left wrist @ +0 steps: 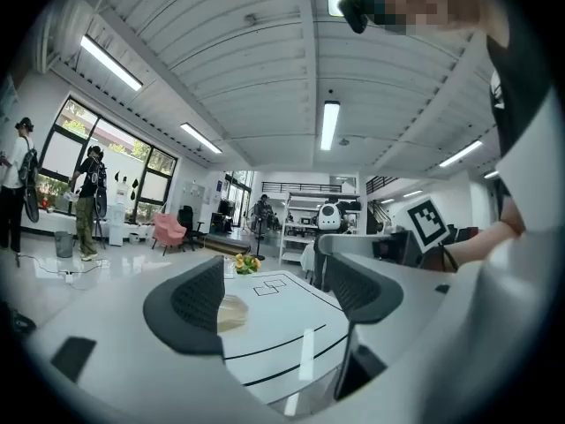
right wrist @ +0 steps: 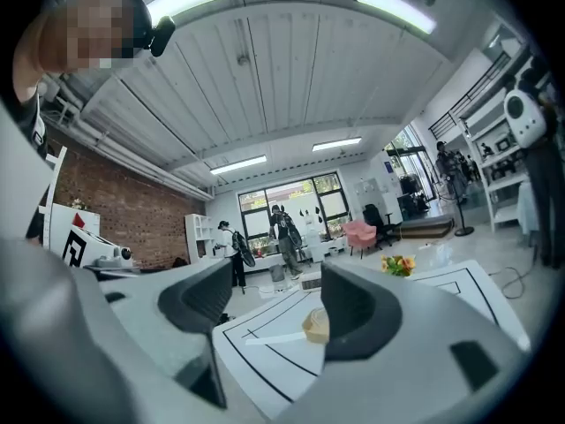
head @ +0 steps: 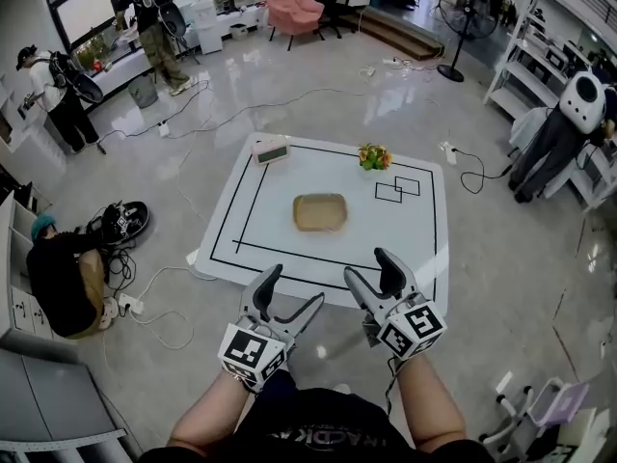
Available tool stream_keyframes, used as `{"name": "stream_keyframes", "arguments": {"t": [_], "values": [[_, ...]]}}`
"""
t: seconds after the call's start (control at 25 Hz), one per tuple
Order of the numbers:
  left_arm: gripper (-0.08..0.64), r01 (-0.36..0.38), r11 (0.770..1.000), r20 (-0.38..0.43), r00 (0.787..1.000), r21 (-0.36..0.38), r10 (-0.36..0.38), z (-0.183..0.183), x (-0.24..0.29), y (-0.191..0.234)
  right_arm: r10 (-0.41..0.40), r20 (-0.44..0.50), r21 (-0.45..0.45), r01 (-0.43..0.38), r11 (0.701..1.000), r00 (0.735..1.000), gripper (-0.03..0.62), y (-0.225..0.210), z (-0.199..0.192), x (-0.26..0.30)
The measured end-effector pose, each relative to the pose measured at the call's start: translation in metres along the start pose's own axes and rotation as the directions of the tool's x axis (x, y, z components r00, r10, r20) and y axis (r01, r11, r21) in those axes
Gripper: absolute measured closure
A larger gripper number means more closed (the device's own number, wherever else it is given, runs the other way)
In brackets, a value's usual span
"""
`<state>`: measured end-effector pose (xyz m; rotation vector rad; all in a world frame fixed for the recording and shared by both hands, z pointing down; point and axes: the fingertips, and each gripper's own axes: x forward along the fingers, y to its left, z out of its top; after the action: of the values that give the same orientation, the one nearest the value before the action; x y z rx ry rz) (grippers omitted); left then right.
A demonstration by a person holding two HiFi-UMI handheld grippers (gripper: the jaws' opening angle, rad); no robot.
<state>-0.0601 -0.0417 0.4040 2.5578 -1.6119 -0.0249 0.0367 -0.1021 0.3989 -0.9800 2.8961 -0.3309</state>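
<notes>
In the head view, the left gripper (head: 294,287) and right gripper (head: 368,266) hung over the near edge of the white table (head: 415,249), well apart from the woven basket (head: 320,212). The basket lay mid-table with bare top all round it. In the left gripper view, the jaws stood wide apart and empty, and the basket (left wrist: 231,312) peeked past the left jaw. In the right gripper view, the jaws also gaped, holding nothing, with the basket (right wrist: 315,325) beyond the black border line (right wrist: 265,353).

The near white surface (head: 280,234) offers open passage; only the tan tray (head: 320,212), seemingly shallow, stands mid-way.
</notes>
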Motion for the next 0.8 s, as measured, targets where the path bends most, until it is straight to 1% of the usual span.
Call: {"name": "stream_keyframes", "arguments": {"t": [0.16,0.32,0.6,0.8], "values": [[0.193,0.049,0.999,-0.015,0.999,0.002,-0.049,0.003,0.013,0.037,-0.058,-0.005,0.010,0.058,0.998,0.998,0.293,-0.007,-0.003,0.033],[0.193,0.106,0.994,-0.022,0.994,-0.005,-0.106,0.006,0.024,0.063,-0.121,-0.014,0.029,0.122,0.992,0.992,0.293,-0.015,-0.009,0.057],[0.193,0.213,0.977,-0.028,0.977,0.001,-0.213,0.013,0.036,0.092,-0.217,-0.006,0.056,0.217,0.975,0.976,0.293,-0.019,-0.012,0.087],[0.193,0.266,0.964,-0.023,0.964,0.000,-0.266,0.014,0.039,0.106,-0.277,-0.008,0.085,0.277,0.957,0.961,0.293,-0.022,-0.020,0.100]]}}
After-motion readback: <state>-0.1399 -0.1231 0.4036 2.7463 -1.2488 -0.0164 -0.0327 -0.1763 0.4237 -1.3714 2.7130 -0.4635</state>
